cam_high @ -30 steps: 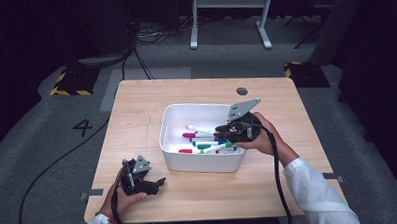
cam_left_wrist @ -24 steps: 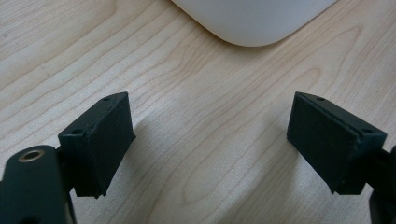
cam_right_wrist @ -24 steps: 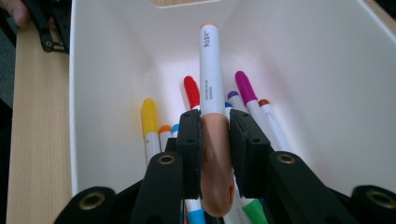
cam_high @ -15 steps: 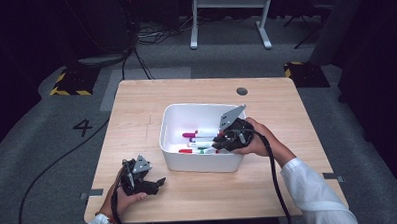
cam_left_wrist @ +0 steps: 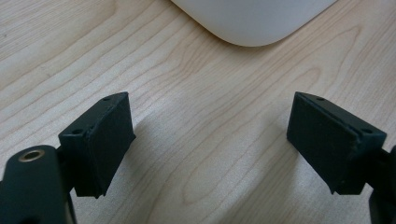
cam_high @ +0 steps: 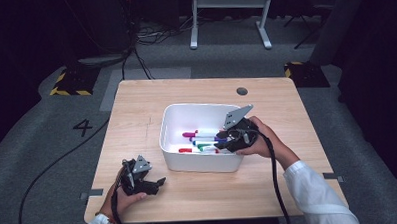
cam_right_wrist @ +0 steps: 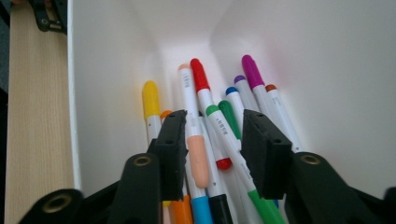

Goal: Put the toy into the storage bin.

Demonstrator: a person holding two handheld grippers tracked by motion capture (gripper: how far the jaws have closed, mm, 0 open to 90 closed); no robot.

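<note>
A white bin (cam_high: 186, 108) stands in the middle of the wooden table (cam_high: 136, 109) and holds several coloured markers (cam_high: 202, 141). My right gripper (cam_high: 227, 141) reaches into it from the right. In the right gripper view the right gripper (cam_right_wrist: 215, 144) is open, its jaws straddling a peach-capped marker (cam_right_wrist: 196, 158) and a green-capped marker (cam_right_wrist: 224, 130) in the pile. Near the front left edge, my left gripper (cam_high: 156, 184) rests low over the table. Its jaws stand wide apart with nothing between them, so the left gripper (cam_left_wrist: 210, 140) is open, and the bin's corner (cam_left_wrist: 252, 18) lies just ahead.
A small dark round hole (cam_high: 242, 91) marks the table's far right. Cables trail from both grippers off the front edge. A white metal stand (cam_high: 228, 16) stands on the grey floor beyond the table.
My right gripper has come down from above the bin's far right rim into the bin, over the markers. The left gripper has stayed where it was.
</note>
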